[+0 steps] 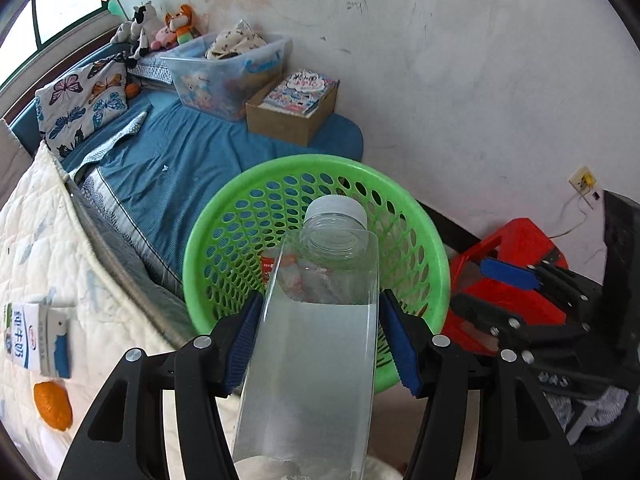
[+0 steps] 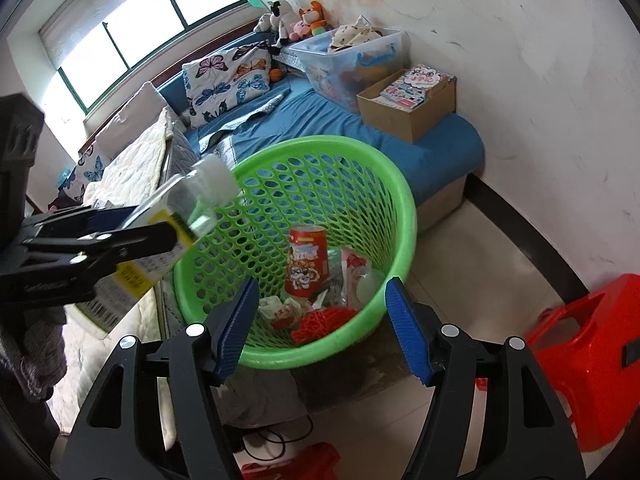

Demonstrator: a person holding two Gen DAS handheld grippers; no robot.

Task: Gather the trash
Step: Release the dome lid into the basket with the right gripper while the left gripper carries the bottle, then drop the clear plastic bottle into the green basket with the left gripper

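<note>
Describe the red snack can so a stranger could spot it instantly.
Find the green perforated basket on the floor beside the blue bed. Inside stands the red snack can, upright among crumpled wrappers. It is the only cylinder there, with a cartoon dog on its label.

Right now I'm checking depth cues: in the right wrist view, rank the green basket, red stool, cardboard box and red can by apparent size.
1. green basket
2. red stool, cut off by the frame edge
3. cardboard box, farther away, so truly unsure
4. red can

Blue-sheeted bed [image 1: 188, 160] bore butterfly pillow [image 1: 80, 108], clear plastic bin [image 1: 224, 72], cardboard box [image 1: 292, 116], white quilt [image 1: 72, 280] with milk carton [image 1: 36, 340], orange [image 1: 52, 404].
</note>
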